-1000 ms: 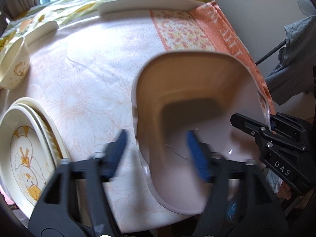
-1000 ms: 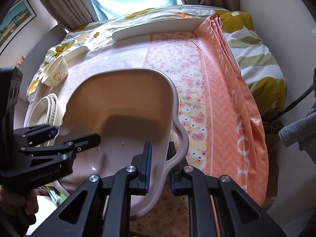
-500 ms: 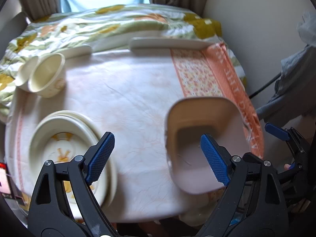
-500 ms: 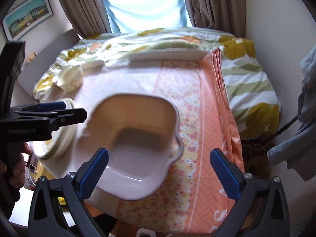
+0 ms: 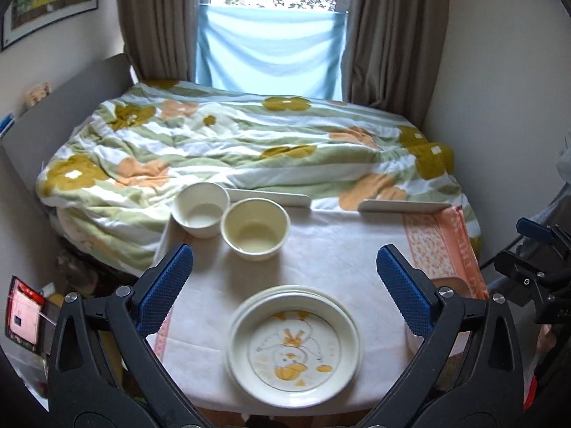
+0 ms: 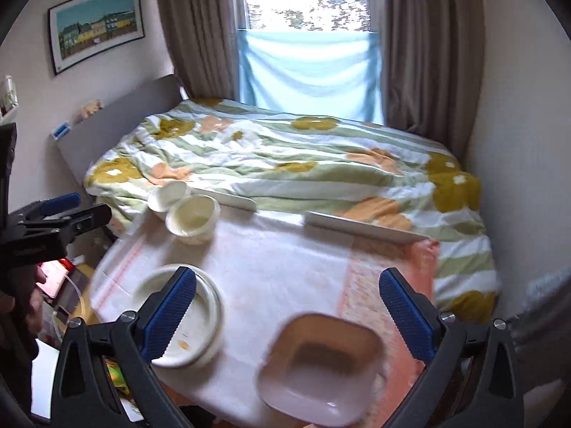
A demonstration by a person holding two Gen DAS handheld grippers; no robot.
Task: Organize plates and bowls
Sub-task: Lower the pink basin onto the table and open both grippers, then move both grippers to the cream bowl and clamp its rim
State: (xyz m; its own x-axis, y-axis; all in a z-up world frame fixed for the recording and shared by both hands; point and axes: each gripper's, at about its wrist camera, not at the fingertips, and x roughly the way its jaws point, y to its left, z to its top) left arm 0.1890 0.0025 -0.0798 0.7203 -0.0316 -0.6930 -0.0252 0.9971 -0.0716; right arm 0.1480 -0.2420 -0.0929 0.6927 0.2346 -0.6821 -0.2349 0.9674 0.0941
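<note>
A stack of plates [image 5: 293, 342] sits near the front edge of the table [image 5: 335, 260]. The plates are cream, and the top one has a yellow duck-like drawing in the middle. Two cream bowls sit side by side at the far left corner of the table: a back bowl [image 5: 200, 209] and a front bowl [image 5: 255, 229], and they look like they touch. A pinkish-brown tub [image 6: 321, 365] with rounded corners sits empty at the front right of the table, well apart from the plates. The table has a white cloth with pale flowers, and an orange cloth [image 6: 389, 285] covers its right side. Behind the table is a bed with a blanket [image 5: 249, 149] in green, white, yellow and orange. Past the bed there are brown curtains [image 6: 424, 46] and a window with a blue cloth [image 5: 269, 53] across it. A framed picture [image 6: 96, 26] hangs on the left wall. The left gripper [image 5: 285, 285] is above the plates, tilted down, and its jaws are opening with nothing held. The right gripper [image 6: 287, 312] is above the tub, also tilted down, with its jaws spread wide and holding nothing.
</note>
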